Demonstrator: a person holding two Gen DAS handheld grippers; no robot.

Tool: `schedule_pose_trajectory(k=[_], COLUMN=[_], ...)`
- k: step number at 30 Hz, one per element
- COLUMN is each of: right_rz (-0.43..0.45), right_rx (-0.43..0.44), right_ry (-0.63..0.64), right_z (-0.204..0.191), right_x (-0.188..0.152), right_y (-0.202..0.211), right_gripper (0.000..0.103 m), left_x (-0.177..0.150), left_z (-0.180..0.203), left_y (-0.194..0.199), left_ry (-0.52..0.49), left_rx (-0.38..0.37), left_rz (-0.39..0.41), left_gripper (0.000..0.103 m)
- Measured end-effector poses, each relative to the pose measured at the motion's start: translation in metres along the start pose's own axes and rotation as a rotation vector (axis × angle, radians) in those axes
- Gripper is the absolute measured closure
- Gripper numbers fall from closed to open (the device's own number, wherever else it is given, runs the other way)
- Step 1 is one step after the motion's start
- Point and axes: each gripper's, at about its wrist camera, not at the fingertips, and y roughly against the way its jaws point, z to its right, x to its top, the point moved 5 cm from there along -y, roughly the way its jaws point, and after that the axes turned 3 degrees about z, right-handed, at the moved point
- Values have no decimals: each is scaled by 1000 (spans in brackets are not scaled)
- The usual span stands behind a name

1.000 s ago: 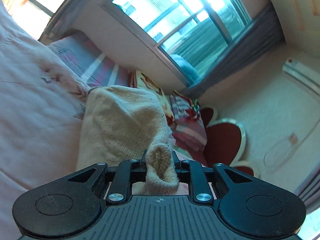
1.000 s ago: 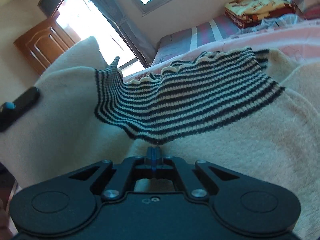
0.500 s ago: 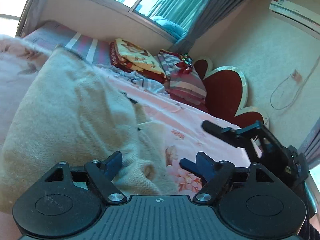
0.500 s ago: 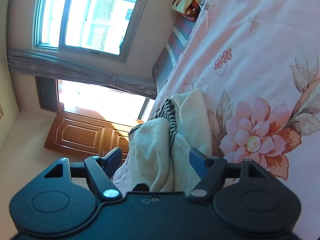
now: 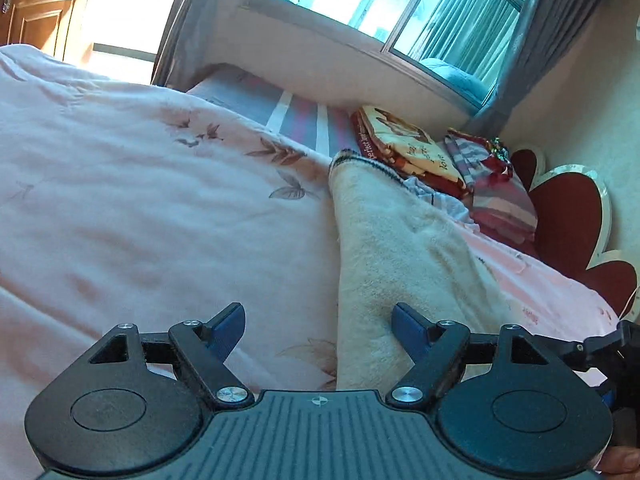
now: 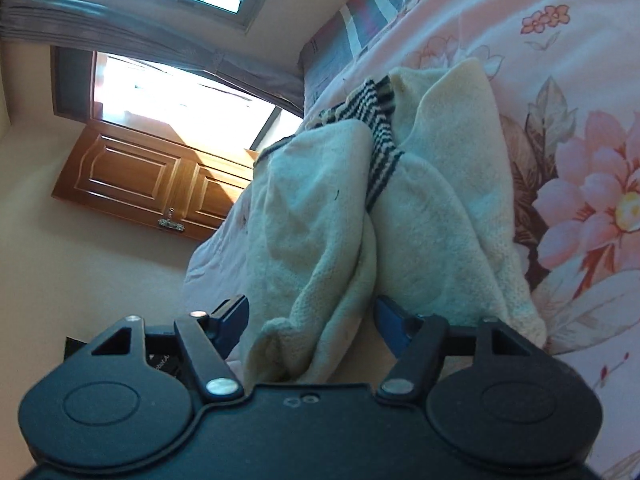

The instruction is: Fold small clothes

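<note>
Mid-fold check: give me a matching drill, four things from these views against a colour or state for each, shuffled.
Things:
1. sweater
2. collar
3. quilt
4. left gripper

Descriptions:
A. pink, floral
B. open, holding nothing
C. cream, lying bunched
D. black-and-cream stripes

Pairs: 1-C, 2-D, 3-A, 4-B

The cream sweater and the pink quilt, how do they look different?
The cream sweater is plain and fuzzy; the pink quilt is smooth with printed flowers. The sweater has a black-striped edge; the quilt has none. The sweater lies bunched in folds; the quilt is spread wide under it. Both are soft cloth.
</note>
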Motion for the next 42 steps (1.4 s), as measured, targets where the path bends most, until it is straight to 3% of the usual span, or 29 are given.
schedule_pose_trajectory(k=[1,2,3,4,9,12,16,20,24,26,28,32,35,38,42], right_rz=[0,1,8,18,154,225,264,236,218,232,269,287,251,285,317], right_rx=[-49,-83,-130,-173,-291,-339,-370,-407,-353,-298,-226,-194,-195,-253,-377], right_ry=[56,115,203,285,663,770,707,617,520,474,391,245,229,362,499], right_z=[-6,-11,-19,-27,-67,-77,-62,-22,-5,-9,-9,10,17,8,10], right_x=[-1,-3,-5,-9,-29,-38,-33,-32,-33,-26,-11,29,45,45,32], right_y=[-6,-10,-14,-15,9,28,40,34,32,42,55,54,40,37,40], right_gripper=[48,58,75,81,84,84,84,84,82,73,62,61,66,94,95], left_x=[-4,-7,-8,-9,0,2,-5,-16,-17,-14,-10,8,20,17,4], left_z=[-2,-1,-1,7,25,44,66,79,78,77,78,84,80,83,90], left_y=[-2,-5,-8,-17,-23,-24,-31,-37,-39,-39,-40,-35,-42,-55,-63], left_ry=[13,30,44,48,-20,-71,-146,-182,-183,-191,-214,-250,-217,-231,-265], left_rx=[-11,-16,-17,-20,-39,-70,-86,-66,-70,-71,-73,-71,-62,-58,-53], left_rz=[3,2,3,2,12,11,-26,-51,-67,-82,-99,-79,-75,-115,-127], left_gripper=[24,24,24,24,24,24,24,24,21,21,21,22,22,22,22])
